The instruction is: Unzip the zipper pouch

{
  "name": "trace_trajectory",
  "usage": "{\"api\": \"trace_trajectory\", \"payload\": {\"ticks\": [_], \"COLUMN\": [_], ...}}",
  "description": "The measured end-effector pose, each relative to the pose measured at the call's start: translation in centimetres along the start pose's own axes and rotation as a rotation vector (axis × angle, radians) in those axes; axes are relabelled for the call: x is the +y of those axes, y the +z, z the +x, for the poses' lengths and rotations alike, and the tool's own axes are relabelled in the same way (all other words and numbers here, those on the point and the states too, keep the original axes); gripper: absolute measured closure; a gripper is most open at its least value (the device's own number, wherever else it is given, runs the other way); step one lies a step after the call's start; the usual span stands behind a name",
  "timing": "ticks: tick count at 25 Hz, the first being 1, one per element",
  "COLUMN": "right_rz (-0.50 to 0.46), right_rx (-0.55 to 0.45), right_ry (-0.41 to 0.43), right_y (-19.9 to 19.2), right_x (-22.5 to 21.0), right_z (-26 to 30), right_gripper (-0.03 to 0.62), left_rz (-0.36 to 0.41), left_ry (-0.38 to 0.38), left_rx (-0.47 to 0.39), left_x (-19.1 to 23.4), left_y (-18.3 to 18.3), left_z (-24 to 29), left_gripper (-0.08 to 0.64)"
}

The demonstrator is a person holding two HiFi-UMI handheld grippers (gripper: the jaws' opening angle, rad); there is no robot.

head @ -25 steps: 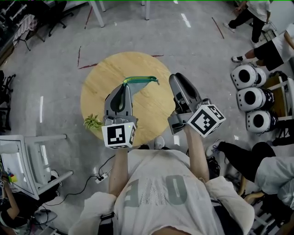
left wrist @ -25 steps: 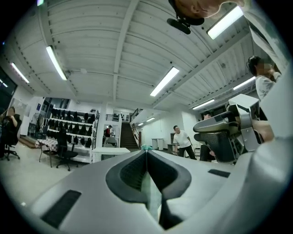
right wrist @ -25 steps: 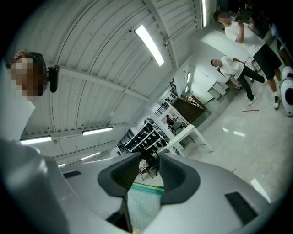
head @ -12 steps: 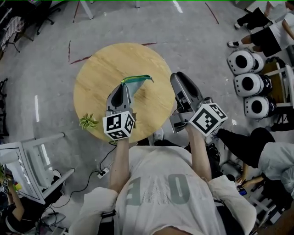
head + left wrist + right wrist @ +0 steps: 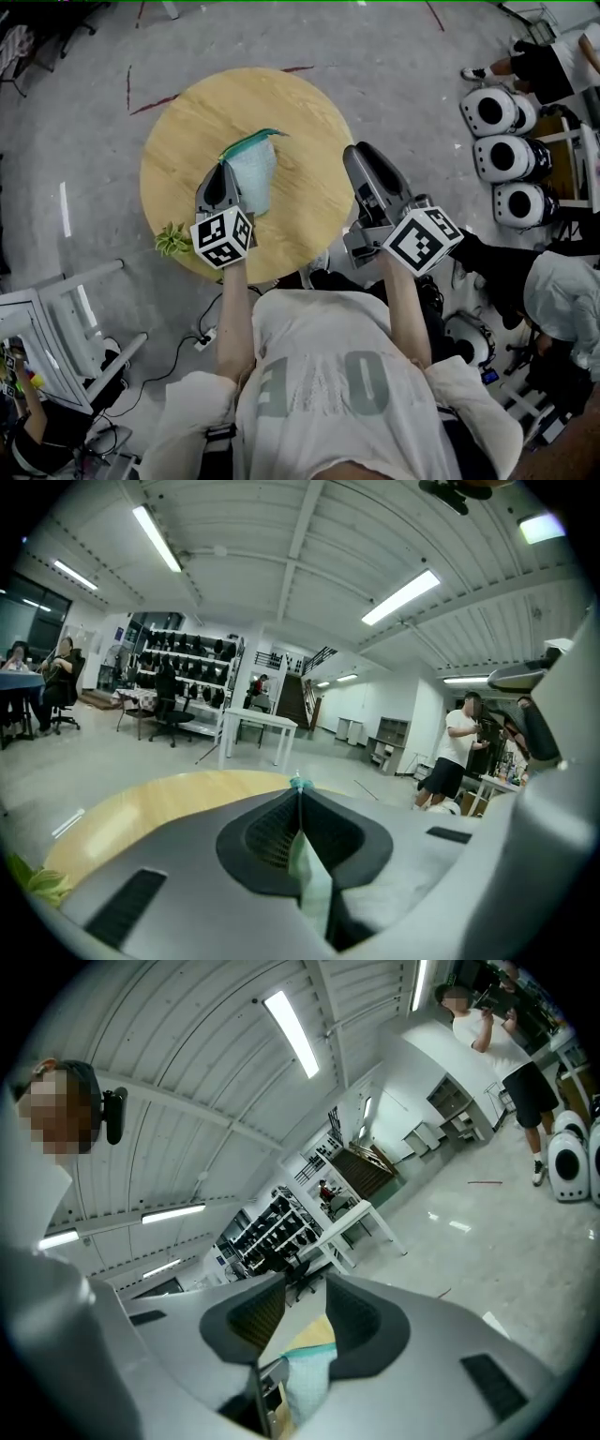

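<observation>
Swung the zipper pouch point(image 5: 253, 176) leftward and turned it, pale face showing now instead of edge-on as a second back. Clamped hard on its near corner with the left gripper point(image 5: 228, 171), holding it over the round wooden table point(image 5: 187, 112) and leaving the teal zipper edge point(image 5: 249, 142) free on top. Keeping the right gripper point(image 5: 357, 152) at the table's right rim, jaws spread, nothing gripped, likely saved for pulling that edge open. Looks flat and zipped; cannot tell of any contents

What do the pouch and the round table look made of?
Pouch: probably thin fabric or soft plastic, pale blue, matte, with a teal zipper edge; it bends limply in the shut left claw. Table: wood or wood-look laminate, light, low sheen; streaky grain shows across the top.
</observation>
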State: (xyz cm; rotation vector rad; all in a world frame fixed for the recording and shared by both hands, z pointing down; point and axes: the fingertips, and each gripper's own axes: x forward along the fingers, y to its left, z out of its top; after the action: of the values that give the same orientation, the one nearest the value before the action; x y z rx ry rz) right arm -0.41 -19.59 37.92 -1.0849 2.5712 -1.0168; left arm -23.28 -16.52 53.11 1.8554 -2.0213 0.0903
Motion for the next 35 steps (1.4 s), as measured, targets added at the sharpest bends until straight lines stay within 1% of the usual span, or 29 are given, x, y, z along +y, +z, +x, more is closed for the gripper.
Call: {"api": "trace_trajectory", "payload": {"ticks": [4, 9, 14, 15, 17, 23, 26, 28, 31, 35], "right_rz": [-0.007, -0.013, -0.017, -0.017, -0.018, -0.026, -0.042, -0.063, -0.119, -0.220], "right_rx": [0.023, 0.054, 0.080, 0.085, 0.093, 0.102, 0.094, 0.084, 0.063, 0.017], "right_ry": [-0.005, -0.004, 0.009, 0.013, 0.022, 0.041, 0.047, 0.050, 0.061, 0.055], "right_y": [-1.0, -1.7, -2.3, -2.5, -2.7, -3.1, -2.7, -2.0, -0.8, 0.6], "right_x": [0.3, 0.3, 0.7, 0.8, 0.8, 1.7, 1.7, 1.7, 2.6, 4.4], "right_z": [0.6, 0.9, 1.4, 1.5, 1.5, 1.8, 1.7, 1.5, 1.5, 1.7], "right_gripper": [0.465, 0.465, 0.465, 0.465, 0.465, 0.465, 0.465, 0.465, 0.465, 0.465], "left_rz": [-0.017, -0.064, -0.054, -0.055, -0.064, -0.066, -0.056, -0.041, 0.000, 0.066], "left_ry": [0.053, 0.112, 0.143, 0.148, 0.155, 0.176, 0.179, 0.174, 0.157, 0.130], "left_rx": [0.044, 0.105, 0.152, 0.158, 0.165, 0.142, 0.105, 0.066, -0.024, -0.181], "left_x": [3.0, 5.2, 6.3, 6.3, 6.3, 6.6, 6.4, 5.9, 4.9, 3.3], "left_y": [-1.7, -4.0, -5.4, -5.6, -5.9, -5.1, -3.5, -1.6, 2.8, 10.1], "left_z": [0.7, 1.4, 1.5, 1.4, 1.4, 0.6, 0.5, 0.4, 0.0, -2.1], "left_gripper": [0.528, 0.528, 0.523, 0.507, 0.440, 0.416, 0.414, 0.414, 0.414, 0.416]}}
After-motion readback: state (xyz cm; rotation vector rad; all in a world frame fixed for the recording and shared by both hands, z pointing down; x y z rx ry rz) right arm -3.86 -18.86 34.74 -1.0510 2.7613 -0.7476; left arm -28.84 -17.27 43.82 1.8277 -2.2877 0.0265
